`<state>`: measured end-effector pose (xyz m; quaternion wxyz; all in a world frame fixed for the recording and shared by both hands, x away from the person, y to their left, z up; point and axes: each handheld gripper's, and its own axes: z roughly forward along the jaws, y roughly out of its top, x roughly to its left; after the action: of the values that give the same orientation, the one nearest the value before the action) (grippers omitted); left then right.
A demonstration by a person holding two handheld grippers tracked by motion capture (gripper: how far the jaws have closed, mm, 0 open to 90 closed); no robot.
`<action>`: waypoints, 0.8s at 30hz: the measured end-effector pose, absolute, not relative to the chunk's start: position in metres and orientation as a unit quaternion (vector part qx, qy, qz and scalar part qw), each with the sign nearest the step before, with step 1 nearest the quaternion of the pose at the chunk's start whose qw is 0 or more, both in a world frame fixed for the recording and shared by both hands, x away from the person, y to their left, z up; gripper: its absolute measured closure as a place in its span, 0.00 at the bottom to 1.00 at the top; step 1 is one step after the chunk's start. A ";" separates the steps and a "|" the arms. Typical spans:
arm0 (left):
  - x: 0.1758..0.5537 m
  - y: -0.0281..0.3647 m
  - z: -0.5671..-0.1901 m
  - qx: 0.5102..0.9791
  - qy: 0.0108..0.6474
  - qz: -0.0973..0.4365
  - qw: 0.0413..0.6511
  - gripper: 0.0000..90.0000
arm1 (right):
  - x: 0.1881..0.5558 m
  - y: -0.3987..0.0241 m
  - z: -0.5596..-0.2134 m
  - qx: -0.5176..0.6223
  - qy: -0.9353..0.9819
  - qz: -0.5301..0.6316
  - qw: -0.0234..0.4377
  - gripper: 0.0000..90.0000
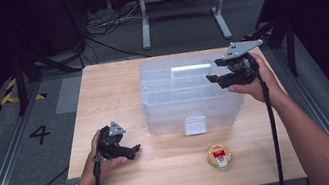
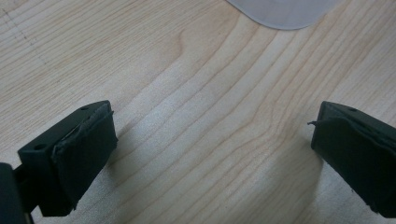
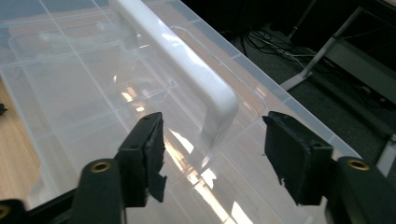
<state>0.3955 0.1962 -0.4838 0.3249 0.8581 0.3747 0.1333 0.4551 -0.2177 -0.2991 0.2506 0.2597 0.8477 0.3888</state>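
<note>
We are lining our right gripper [image 3: 212, 154], jaws apart, around the clear plastic box's white handle [image 3: 187, 70], needing to clench next, while our left gripper [image 2: 210, 154] is resting released near the table's left edge.

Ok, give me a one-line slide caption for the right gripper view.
Right tongs, open, straddling the end of the white handle on the clear plastic box lid.

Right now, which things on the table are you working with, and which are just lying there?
Working with:
- clear plastic box
- its white handle
- right hand-held gripper, jaws open by the end of the handle

Just lying there:
- small round tin
- left hand-held gripper, open over bare table
</note>
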 end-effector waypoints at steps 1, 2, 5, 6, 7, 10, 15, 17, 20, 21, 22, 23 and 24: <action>0.395 0.196 -0.484 0.858 0.375 0.133 0.325 0.01 | 0.456 -0.216 -0.299 0.258 0.849 0.388 0.250 0.49; 0.395 0.196 -0.484 0.858 0.375 0.134 0.325 0.01 | 0.457 -0.214 -0.299 0.257 0.850 0.387 0.250 0.51; 0.395 0.196 -0.484 0.857 0.376 0.135 0.325 0.01 | 0.460 -0.210 -0.299 0.262 0.850 0.385 0.247 0.57; 0.395 0.196 -0.484 0.857 0.377 0.135 0.325 0.01 | 0.462 -0.208 -0.299 0.262 0.850 0.384 0.249 0.59; 0.395 0.196 -0.484 0.856 0.377 0.136 0.325 0.01 | 0.463 -0.207 -0.300 0.263 0.850 0.381 0.250 0.63; 0.394 0.197 -0.484 0.857 0.376 0.137 0.325 0.02 | 0.466 -0.203 -0.301 0.265 0.848 0.377 0.261 0.77; 0.393 0.197 -0.483 0.856 0.375 0.138 0.327 0.03 | 0.469 -0.202 -0.303 0.273 0.844 0.376 0.267 0.78; 0.390 0.198 -0.481 0.858 0.367 0.133 0.334 0.12 | 0.471 -0.201 -0.302 0.275 0.844 0.375 0.267 0.78; 0.388 0.198 -0.480 0.855 0.373 0.135 0.333 0.18 | 0.472 -0.200 -0.301 0.278 0.847 0.370 0.264 0.78; 0.387 0.198 -0.479 0.854 0.374 0.131 0.336 0.21 | 0.473 -0.200 -0.300 0.278 0.848 0.368 0.263 0.79; 0.387 0.198 -0.478 0.855 0.372 0.129 0.337 0.24 | 0.474 -0.200 -0.300 0.279 0.847 0.369 0.261 0.79; 0.387 0.197 -0.477 0.853 0.374 0.130 0.340 0.25 | 0.475 -0.201 -0.299 0.282 0.849 0.368 0.255 0.79; 0.387 0.196 -0.475 0.853 0.371 0.136 0.341 0.27 | 0.477 -0.201 -0.298 0.283 0.849 0.368 0.252 0.79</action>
<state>0.3865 0.1964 -0.4746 0.3410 0.8531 0.3707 0.1358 0.4770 -0.2005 -0.2981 0.2522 0.2825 0.8494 0.3675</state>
